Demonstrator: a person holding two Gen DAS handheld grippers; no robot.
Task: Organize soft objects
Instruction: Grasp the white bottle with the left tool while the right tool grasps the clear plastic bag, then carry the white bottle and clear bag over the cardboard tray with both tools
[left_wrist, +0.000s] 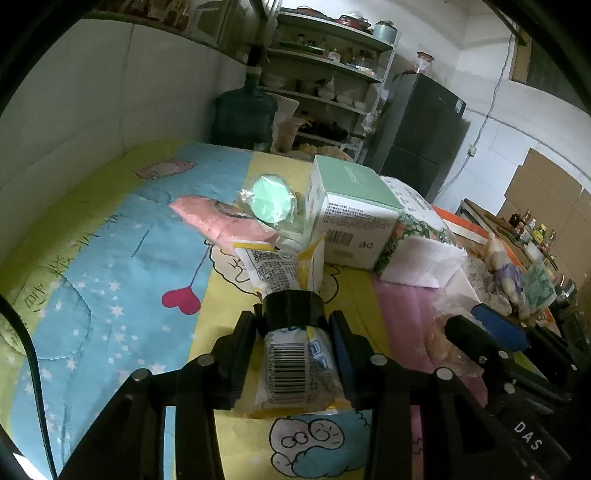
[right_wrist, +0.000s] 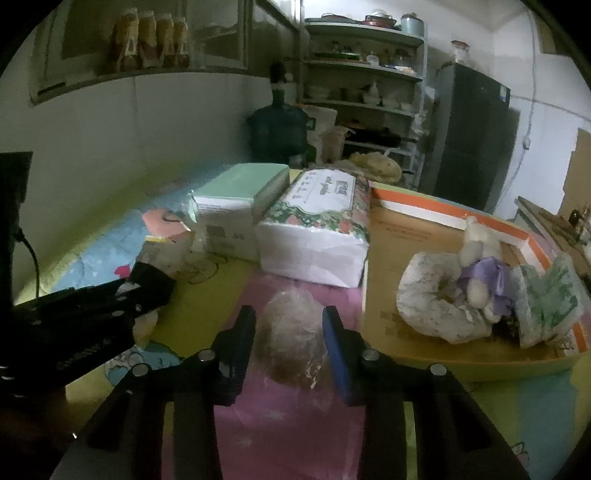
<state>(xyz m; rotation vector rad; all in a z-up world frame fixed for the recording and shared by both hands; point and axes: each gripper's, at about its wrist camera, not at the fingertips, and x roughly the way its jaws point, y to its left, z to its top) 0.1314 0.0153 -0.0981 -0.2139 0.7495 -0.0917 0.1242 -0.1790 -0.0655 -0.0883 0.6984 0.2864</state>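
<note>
Pinching a yellow-and-white snack packet (left_wrist: 291, 365) between their pads, the left tongs (left_wrist: 295, 332) hold it just over the cartoon-printed cloth (left_wrist: 110, 266) on the tabletop. The packet runs lengthwise between the two fingers, its barcode facing up and its far end sticking out past a black band near the fingertips. Beyond it lie a pink packet (left_wrist: 218, 221) and a round mint-green item in clear wrap (left_wrist: 271, 203), next to a mint-topped box (left_wrist: 351, 210).

Seen from the right wrist, the right tongs (right_wrist: 290, 325) straddle a clear plastic bag holding something brownish (right_wrist: 291, 332), which rests on the pink patch of the cloth. Both fingers sit close against the bag's sides; whether they actually squeeze it cannot be told. Ahead stands a floral tissue pack (right_wrist: 317, 236), and to the right an orange-rimmed tray (right_wrist: 424, 212) carries a pale ring-shaped cushion (right_wrist: 432, 295) and a small plush toy (right_wrist: 480, 266).
</note>
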